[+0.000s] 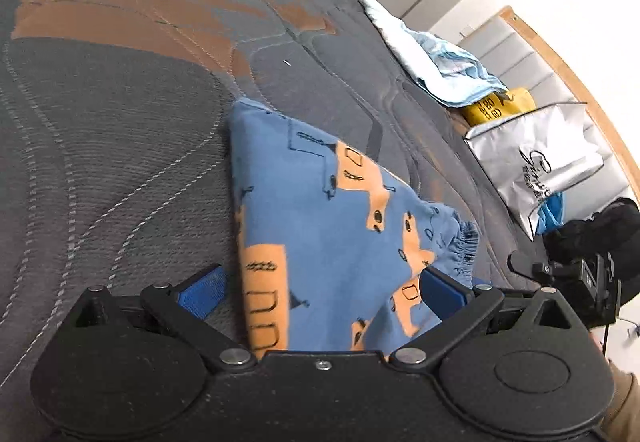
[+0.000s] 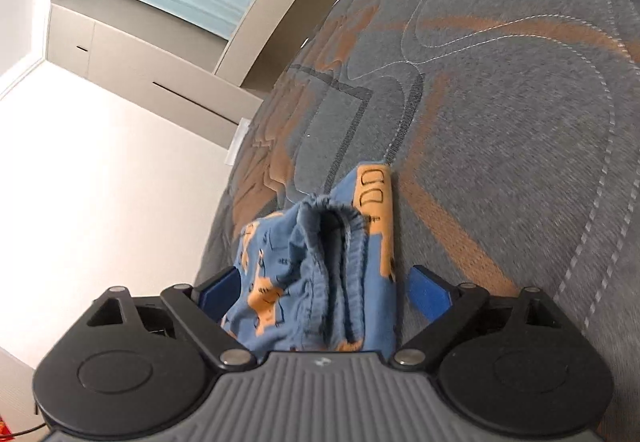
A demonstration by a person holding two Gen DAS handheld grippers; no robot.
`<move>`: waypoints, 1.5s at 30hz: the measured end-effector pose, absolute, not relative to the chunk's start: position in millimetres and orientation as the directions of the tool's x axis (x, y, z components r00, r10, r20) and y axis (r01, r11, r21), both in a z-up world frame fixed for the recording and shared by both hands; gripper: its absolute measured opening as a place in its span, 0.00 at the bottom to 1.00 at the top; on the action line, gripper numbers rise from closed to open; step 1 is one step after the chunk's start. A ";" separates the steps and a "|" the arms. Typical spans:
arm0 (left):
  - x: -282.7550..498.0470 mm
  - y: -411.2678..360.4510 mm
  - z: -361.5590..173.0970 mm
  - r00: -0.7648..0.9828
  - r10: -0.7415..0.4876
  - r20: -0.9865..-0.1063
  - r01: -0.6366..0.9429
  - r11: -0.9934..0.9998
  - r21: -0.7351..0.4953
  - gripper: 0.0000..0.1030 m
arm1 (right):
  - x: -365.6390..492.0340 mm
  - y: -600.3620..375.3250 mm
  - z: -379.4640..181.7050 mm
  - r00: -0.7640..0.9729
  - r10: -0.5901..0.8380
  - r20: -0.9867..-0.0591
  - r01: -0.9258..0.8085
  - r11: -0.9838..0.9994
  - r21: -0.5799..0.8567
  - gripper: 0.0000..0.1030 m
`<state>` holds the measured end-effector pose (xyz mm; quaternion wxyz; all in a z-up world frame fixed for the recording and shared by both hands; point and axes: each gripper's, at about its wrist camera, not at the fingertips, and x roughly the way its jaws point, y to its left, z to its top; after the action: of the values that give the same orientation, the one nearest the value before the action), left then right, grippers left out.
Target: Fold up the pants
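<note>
Blue pants [image 1: 320, 226] with the orange print, lying bunched on the quilted grey-and-orange bed [image 1: 120, 162], running forward and away from both sets of fingers. Left gripper [image 1: 320, 290] spread wide, blue pads well apart, cloth sitting in the gap and passing back under the gripper body; right-hand pad looks to be touching fabric, left-hand one [image 1: 204, 292] clear of it, so not clamped on anything as far as can be told. Right gripper [image 2: 324, 288] same deal: fingers released, the gathered elastic waistband end of the pants [image 2: 332, 254] piled between them, neither pad visibly pinching. Seen from the left wrist view, the long axis heads up and slightly left to a corner near the middle of the bed, with the ruffled waistband off to the right edge, over toward where the right gripper body [image 1: 580, 278] shows. So: waistband side nearer the right hand, flatter leg side nearer the left. Probably a fold step somewhere in the middle, since the fabric already looks doubled over, though hard to say how many layers. Next move likely hinges on both closing on the near edge and carrying it forward along that axis to the far corner. Main risk guess: the bunched waistband slipping and dragging the fold crooked. Pile of pale cloth [image 1: 432, 54] and a silver bag [image 1: 536, 166] sit well apart, out of the way.
</note>
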<state>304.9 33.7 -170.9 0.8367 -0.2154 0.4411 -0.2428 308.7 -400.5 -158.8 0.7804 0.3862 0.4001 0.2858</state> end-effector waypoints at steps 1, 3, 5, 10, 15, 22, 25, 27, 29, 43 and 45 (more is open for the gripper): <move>306.8 30.1 -171.4 0.489 -0.598 -0.635 0.228 0.790 -0.569 0.99 | 312.3 -399.4 -160.0 0.508 0.763 -0.400 -0.148 0.535 0.832 0.91; 310.9 24.9 -171.7 0.484 -0.607 -0.631 0.240 0.785 -0.571 0.99 | 318.2 -396.7 -161.1 0.490 0.776 -0.398 -0.175 0.535 0.827 0.91; 314.8 22.3 -173.1 0.482 -0.618 -0.621 0.236 0.774 -0.587 0.99 | 323.8 -390.9 -160.5 0.479 0.773 -0.415 -0.208 0.559 0.802 0.89; 318.0 15.7 -173.7 0.482 -0.624 -0.615 0.237 0.769 -0.594 0.99 | 326.0 -381.1 -157.2 0.450 0.791 -0.414 -0.254 0.558 0.790 0.78; 310.4 11.1 -173.7 0.475 -0.638 -0.607 0.285 0.763 -0.580 0.96 | 324.0 -377.7 -163.8 0.426 0.807 -0.409 -0.249 0.539 0.805 0.49; 315.9 32.0 -180.3 0.501 -0.604 -0.620 0.186 0.775 -0.604 0.28 | 327.6 -375.5 -162.6 0.439 0.779 -0.447 -0.247 0.583 0.774 0.27; 315.5 35.0 -181.0 0.502 -0.591 -0.631 0.170 0.783 -0.598 0.19 | 321.7 -373.2 -156.9 0.457 0.760 -0.462 -0.258 0.610 0.749 0.26; 312.8 26.0 -177.7 0.513 -0.559 -0.651 0.195 0.815 -0.545 0.15 | 317.4 -371.3 -155.7 0.475 0.745 -0.468 -0.263 0.627 0.733 0.25; 311.8 18.5 -174.2 0.523 -0.526 -0.670 0.195 0.839 -0.507 0.12 | 314.7 -370.3 -154.8 0.489 0.734 -0.472 -0.253 0.637 0.728 0.25; 271.6 18.4 -131.1 0.567 -0.467 -0.678 0.189 0.876 -0.444 0.09 | 282.8 -346.6 -109.1 0.522 0.707 -0.477 -0.271 0.668 0.693 0.24; 263.3 23.5 -126.6 0.576 -0.464 -0.673 0.183 0.876 -0.446 0.09 | 279.6 -344.4 -105.3 0.517 0.712 -0.475 -0.276 0.664 0.695 0.24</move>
<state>263.3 23.5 -126.6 0.8720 -0.1662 0.4215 -0.1854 279.6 -344.4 -105.3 0.8248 0.2799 0.3895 0.2994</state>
